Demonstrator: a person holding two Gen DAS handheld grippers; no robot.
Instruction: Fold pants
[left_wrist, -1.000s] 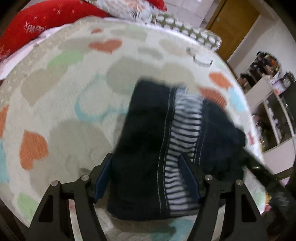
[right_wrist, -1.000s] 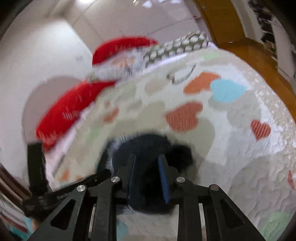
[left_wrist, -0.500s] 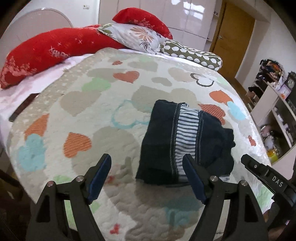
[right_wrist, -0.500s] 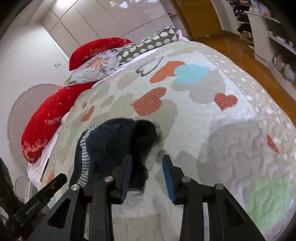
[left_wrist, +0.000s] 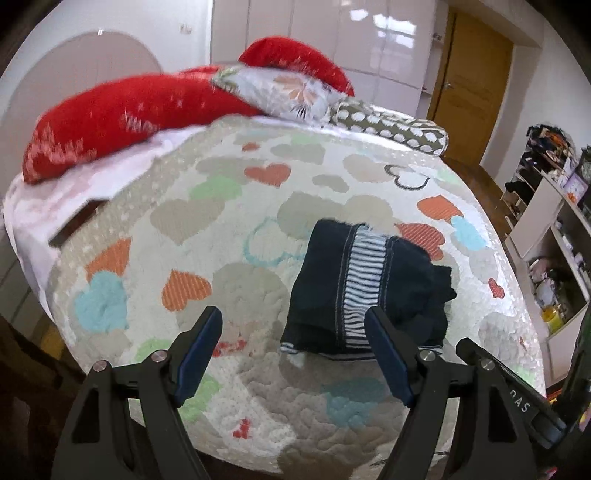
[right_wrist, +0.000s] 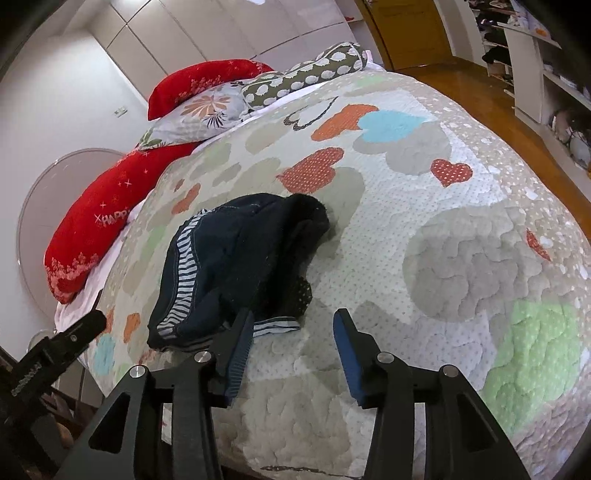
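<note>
My left gripper (left_wrist: 291, 328) hangs wide apart and empty, my right gripper (right_wrist: 293, 332) likewise parted and empty; the dark navy pants with a striped waistband (left_wrist: 365, 291) lie bundled on the heart-patterned quilted bed (left_wrist: 221, 206). I judge folding nearly finished; next comes tidying the loose right edge

Left gripper (left_wrist: 293, 349): matte black frame, two angular finger arms with triangular cut-outs at 6 o'clock. Finger pads (left_wrist: 197, 354) dark blue, flat, rectangular. Silver round screw heads on each arm, two per side. White lettering "DAS" on black bar of other unit at 4 o'clock.

Right gripper (right_wrist: 293, 349): same black frame, triangular cut-outs, silver screws in pairs. Pads (right_wrist: 349, 360) blue, ribbed texture on 9 o'clock pad. Black bar of other unit at 8 o'clock, small screw, white print unreadable.
</note>
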